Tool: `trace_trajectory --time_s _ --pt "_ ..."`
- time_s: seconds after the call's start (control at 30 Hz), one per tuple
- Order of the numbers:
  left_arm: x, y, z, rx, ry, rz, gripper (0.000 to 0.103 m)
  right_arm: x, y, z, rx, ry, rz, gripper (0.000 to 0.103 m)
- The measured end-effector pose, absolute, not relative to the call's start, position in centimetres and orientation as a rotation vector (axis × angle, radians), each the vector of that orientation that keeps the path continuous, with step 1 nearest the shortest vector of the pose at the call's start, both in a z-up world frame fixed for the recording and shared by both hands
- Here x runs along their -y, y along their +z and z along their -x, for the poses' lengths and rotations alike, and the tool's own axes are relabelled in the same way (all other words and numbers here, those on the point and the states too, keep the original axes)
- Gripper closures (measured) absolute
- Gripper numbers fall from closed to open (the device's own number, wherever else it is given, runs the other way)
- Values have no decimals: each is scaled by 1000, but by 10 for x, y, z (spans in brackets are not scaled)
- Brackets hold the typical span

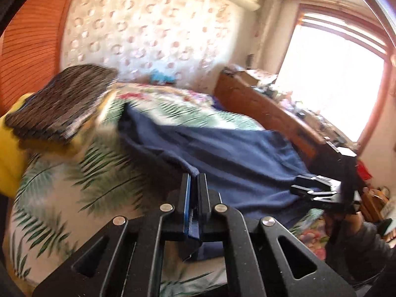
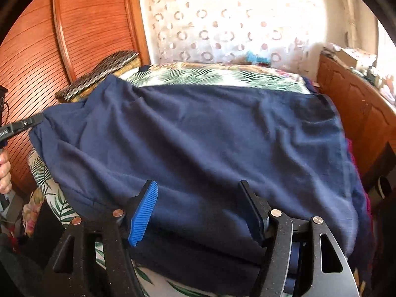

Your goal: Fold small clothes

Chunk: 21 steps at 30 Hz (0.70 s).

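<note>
A navy blue garment (image 2: 198,133) lies spread over the bed, wrinkled, its far edge reaching the leaf-print cover. My left gripper (image 1: 194,180) is shut on the garment's near edge (image 1: 235,163), with cloth pinched between the fingers. It also shows in the right wrist view (image 2: 37,120) at the garment's left corner. My right gripper (image 2: 198,193) is open, its fingers spread just above the garment's near part with nothing between them. It also shows in the left wrist view (image 1: 307,188) at the garment's right edge.
The bed has a white cover with green leaf print (image 1: 74,173). A dark striped pillow on a yellow one (image 1: 61,101) lies at the head by the wooden headboard (image 2: 74,24). A wooden cabinet with clutter (image 1: 272,104) stands along the right, under a bright window.
</note>
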State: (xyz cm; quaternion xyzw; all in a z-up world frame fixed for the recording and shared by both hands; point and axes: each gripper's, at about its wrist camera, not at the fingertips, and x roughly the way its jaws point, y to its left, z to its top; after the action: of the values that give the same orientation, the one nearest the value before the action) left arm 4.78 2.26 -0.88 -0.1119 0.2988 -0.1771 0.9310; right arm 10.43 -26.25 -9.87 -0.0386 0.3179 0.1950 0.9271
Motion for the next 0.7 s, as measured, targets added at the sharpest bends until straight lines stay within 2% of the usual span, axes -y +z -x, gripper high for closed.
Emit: trace_trajectory --time_s 0.53,0.7 --pt "161 90 -111 -534 -783 95 98 344 -71 -53 -561 258 -31 35" --pt "215 103 -114 -550 -887 25 98 358 -64 -37 -542 233 -43 35"
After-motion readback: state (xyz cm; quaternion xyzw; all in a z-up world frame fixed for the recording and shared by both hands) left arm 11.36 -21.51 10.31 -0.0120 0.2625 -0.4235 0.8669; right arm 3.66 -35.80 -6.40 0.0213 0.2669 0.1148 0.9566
